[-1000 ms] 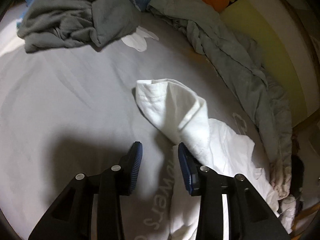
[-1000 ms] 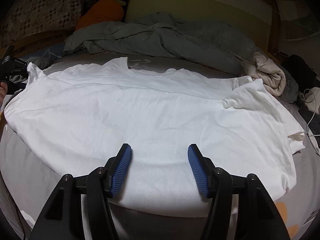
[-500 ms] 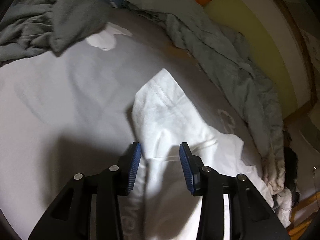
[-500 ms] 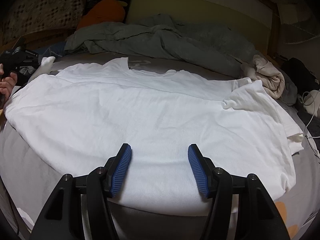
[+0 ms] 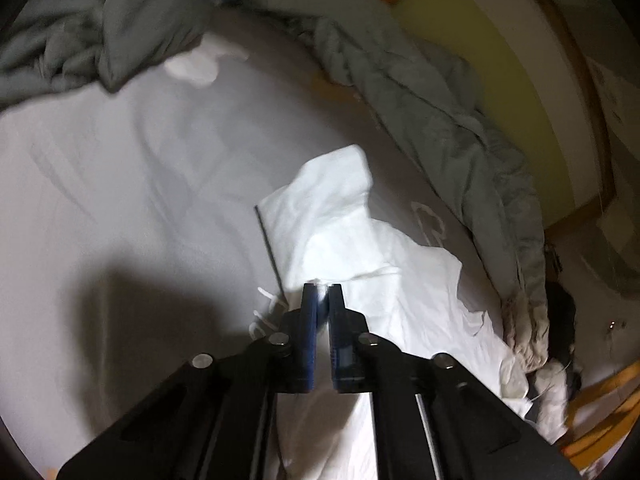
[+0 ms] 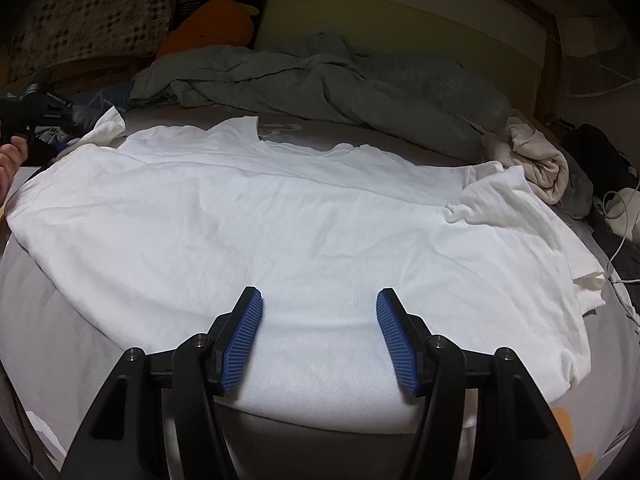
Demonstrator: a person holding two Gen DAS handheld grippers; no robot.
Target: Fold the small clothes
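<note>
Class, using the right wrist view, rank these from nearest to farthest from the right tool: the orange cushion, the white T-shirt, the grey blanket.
1. White T-shirt, spread flat just ahead of the right tool.
2. Grey blanket, bunched beyond the collar.
3. Orange cushion, far back, upper left.

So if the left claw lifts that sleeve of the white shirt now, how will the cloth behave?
Likely floppy: the sleeve already droops in creases. Probably light, thin cloth pinched in the left claw. The shirt lies spread flat, so its body may drag along.

Matt white cloth T-shirt (image 6: 304,216) on smooth grey bedsheet (image 5: 120,184)
</note>
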